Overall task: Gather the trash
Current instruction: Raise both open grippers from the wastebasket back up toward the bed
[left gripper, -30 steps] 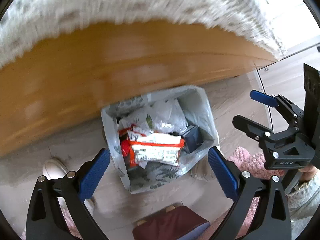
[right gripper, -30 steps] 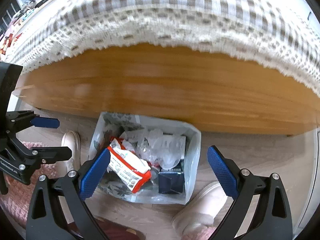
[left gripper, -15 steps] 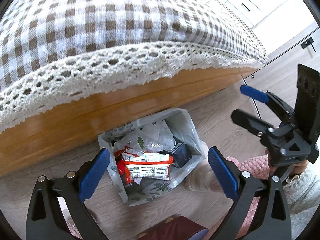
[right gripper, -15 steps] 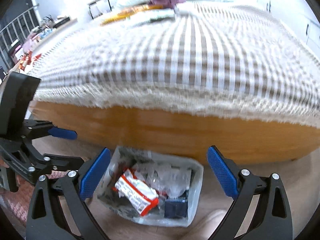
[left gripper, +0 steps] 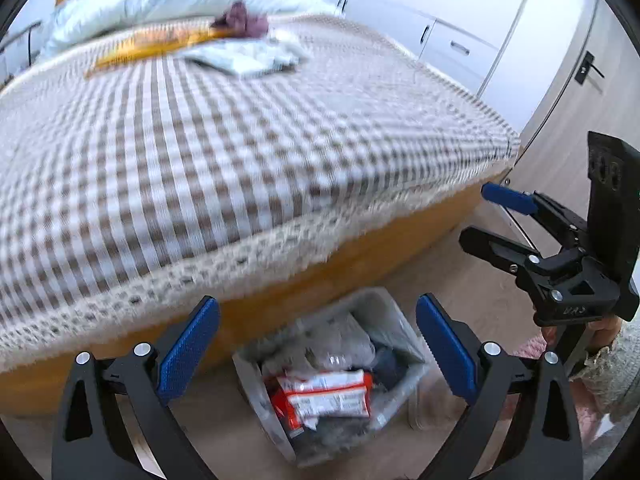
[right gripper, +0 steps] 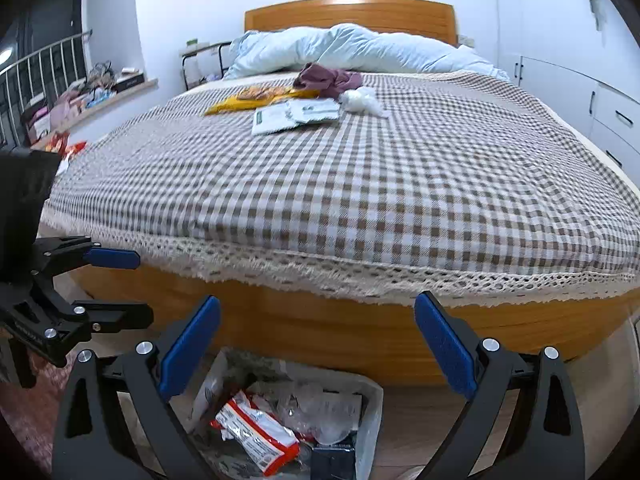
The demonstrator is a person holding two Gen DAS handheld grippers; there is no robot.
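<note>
A bin lined with a clear bag (left gripper: 406,336) (right gripper: 370,408) stands on the floor against the foot of the bed. A red and white wrapper (left gripper: 324,394) (right gripper: 256,436) lies on top of its contents. Far up the checked bed cover (right gripper: 360,184) lie a yellow snack wrapper (right gripper: 256,98) (left gripper: 156,46), flat white packets (right gripper: 296,114) (left gripper: 240,58), a crumpled white wad (right gripper: 362,100) and a purple cloth (right gripper: 328,78). My left gripper (left gripper: 316,312) (right gripper: 140,286) is open and empty above the bin. My right gripper (right gripper: 318,304) (left gripper: 480,216) is open and empty beside it.
The wooden bed frame (right gripper: 320,332) rises right behind the bin. A pale blue duvet (right gripper: 352,48) is heaped at the headboard. White wardrobes (right gripper: 580,80) line the right wall, and a cluttered sill (right gripper: 80,100) runs along the left. A pale slipper (left gripper: 424,412) sits by the bin.
Both cameras have swung up from looking down into the bin to looking across the bed top. The bin has dropped to the bottom of each view. Both grippers stayed open.
</note>
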